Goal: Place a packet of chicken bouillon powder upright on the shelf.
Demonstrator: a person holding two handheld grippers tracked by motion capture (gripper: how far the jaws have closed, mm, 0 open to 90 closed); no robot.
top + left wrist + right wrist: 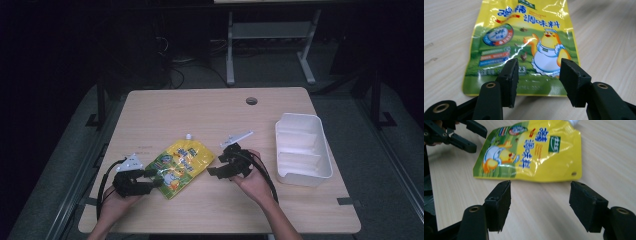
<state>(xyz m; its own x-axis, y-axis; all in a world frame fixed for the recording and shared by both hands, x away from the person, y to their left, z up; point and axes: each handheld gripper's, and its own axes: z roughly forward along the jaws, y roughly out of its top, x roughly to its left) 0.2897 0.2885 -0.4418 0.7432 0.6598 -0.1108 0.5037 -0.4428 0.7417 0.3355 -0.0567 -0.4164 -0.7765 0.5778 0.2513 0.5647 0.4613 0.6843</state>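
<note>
Seasoning pouch lies flat on the surface, left of centre, between my two tools. Yellow-green, printed face up, chick cartoon on it, white spout cap at the far end.

Orientation: long axis runs diagonally, spout end pointing away from me and slightly right, sealed bottom edge toward the near-left. In the left gripper view the bottom edge faces me square-on, text upright. So the left tool is lined up along the axis.

Left tool: jaws spread, nothing between them yet. Tips sit over the pouch's bottom edge, straddling it (can't tell from this angle if a pad touches the film).

Right tool: jaws spread wide, empty, bare wood between them. It stands just beside the pouch's right long edge, apart from it, facing it side-on. In the high view it sits between the pouch and the white bin.

Step, as I read it: approach is done on the left, grasp not yet made. Looks like a pick for the bin at right, which seems to hold nothing but its dividers.

Next move calls for: left tool down and forward so the lower jaw gets under the bottom seal, then close. Film is glossy and lies flat, so slipping off the edge is the risk. Right tool could pin or take the long edge if the pouch slides.
</note>
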